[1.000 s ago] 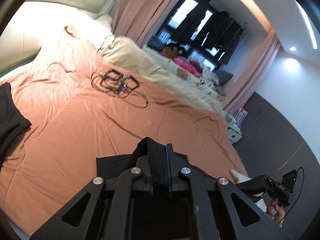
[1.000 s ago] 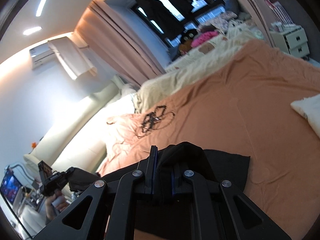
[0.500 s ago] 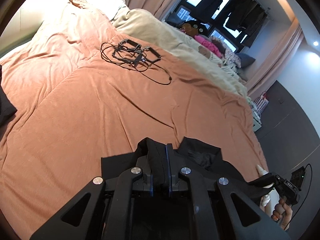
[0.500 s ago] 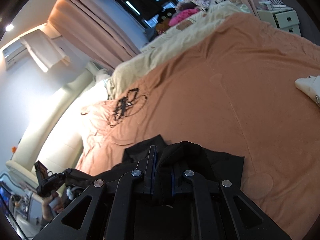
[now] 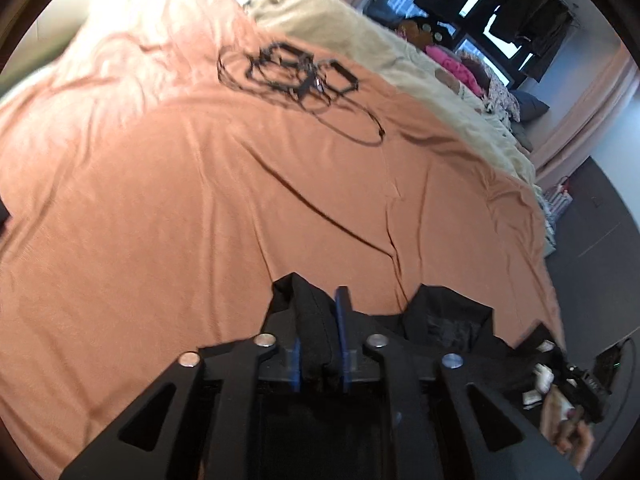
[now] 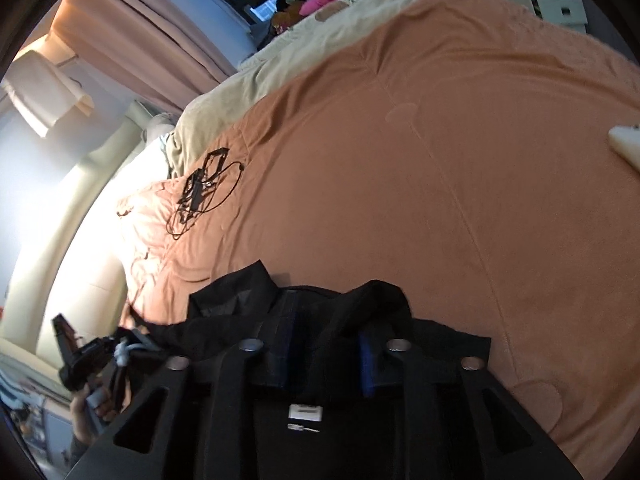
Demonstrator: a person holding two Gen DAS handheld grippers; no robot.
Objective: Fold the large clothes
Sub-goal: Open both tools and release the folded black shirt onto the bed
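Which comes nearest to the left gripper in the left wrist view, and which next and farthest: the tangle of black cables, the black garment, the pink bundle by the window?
1. Black garment: between the opening jaws of the left gripper, at the bed's near edge.
2. Tangle of black cables: mid-bed, on the orange cover.
3. Pink bundle: far right, near the window.

The place is a home bedroom. A wide bed under a terracotta-orange quilted cover [image 5: 192, 208] fills both views, with a crumpled cream duvet [image 5: 360, 36] beside it, long dusty-pink curtains [image 6: 152, 40], and what look like dark garments [image 5: 532, 12] hanging at the window.
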